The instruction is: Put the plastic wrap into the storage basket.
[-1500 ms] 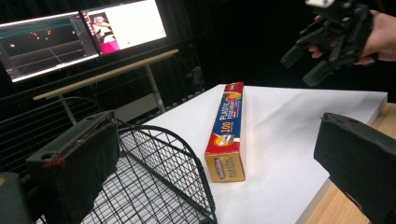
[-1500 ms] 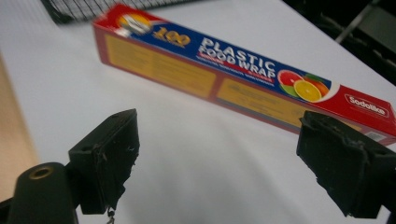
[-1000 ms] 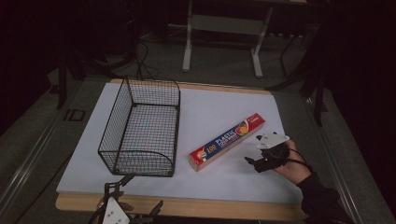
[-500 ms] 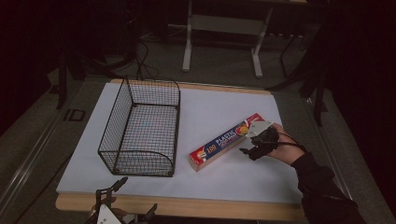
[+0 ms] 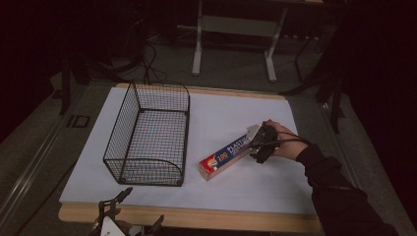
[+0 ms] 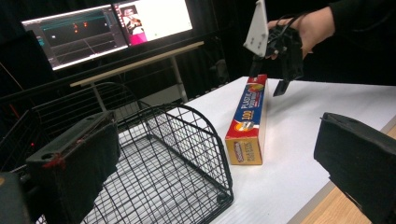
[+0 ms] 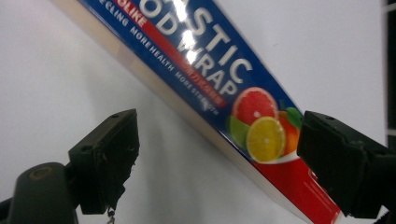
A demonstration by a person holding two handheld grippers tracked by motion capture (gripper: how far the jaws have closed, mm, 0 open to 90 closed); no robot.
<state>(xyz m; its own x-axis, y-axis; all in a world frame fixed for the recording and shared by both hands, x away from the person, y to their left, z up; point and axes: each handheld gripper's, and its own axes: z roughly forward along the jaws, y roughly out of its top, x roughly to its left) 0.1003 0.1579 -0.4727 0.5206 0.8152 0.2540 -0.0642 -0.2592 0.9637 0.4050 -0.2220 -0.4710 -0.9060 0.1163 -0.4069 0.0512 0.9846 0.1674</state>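
At the lower left of the high view, the left gripper [image 5: 129, 212] sits at the near wooden edge of the white-topped table [image 5: 231, 191], its black jaws spread wide with nothing between them; in its own view the two pads frame the scene from either side. Just above it, left of centre, an empty black wire-mesh basket [image 5: 147, 135] with one rounded end stands on the white surface. Right of the basket and apart from it, a long blue, red and yellow cardboard box of plastic wrap [image 5: 227, 158] lies flat and slanted, its near end toward the basket's front corner, its far end toward the right. At that far end, right of centre, the right gripper [image 5: 261, 146], held in a hand [image 5: 284, 142] reaching from a dark sleeve at the lower right, hangs over the box. Its jaws stand open on either side of the box's fruit-printed end [image 7: 261, 126]; whether they touch it cannot be told. Two lit monitors [image 6: 107, 28] glow at the upper left of the left gripper view.
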